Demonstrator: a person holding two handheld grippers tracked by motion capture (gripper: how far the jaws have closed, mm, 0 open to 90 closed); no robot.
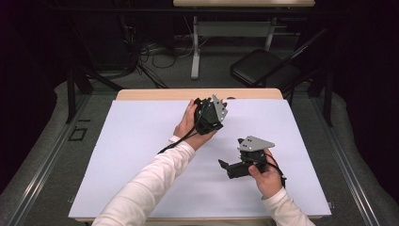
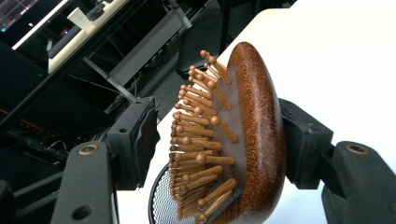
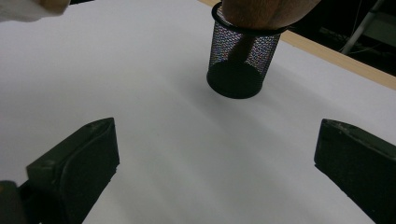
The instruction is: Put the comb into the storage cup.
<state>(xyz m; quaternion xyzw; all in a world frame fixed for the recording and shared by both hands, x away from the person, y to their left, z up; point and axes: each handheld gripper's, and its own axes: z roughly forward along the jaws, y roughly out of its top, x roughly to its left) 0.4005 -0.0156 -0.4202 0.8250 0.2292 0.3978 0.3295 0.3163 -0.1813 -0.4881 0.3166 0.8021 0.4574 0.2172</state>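
Observation:
A brown wooden hairbrush [image 2: 257,130] with wooden pins stands on end, its handle down in a black mesh cup [image 2: 161,205]. My left gripper [image 2: 215,140] has the brush head between its jaws: the right pad lies against the smooth back, and the left pad [image 2: 142,140] stands apart from the pins. From above, that left gripper [image 1: 207,115] hangs over the far middle of the white mat and hides the cup. My right gripper [image 3: 219,154] is open and holds nothing. It faces the mesh cup [image 3: 240,56] and brush [image 3: 266,11]. From above, the right gripper [image 1: 229,168] rests lower right, pointing left.
A white mat [image 1: 141,141] covers most of the wooden table [image 1: 197,94]. Beyond the far edge are a black folding chair [image 1: 263,66], a desk leg [image 1: 195,52] and loose cables on the floor. Dark frame bars flank the table.

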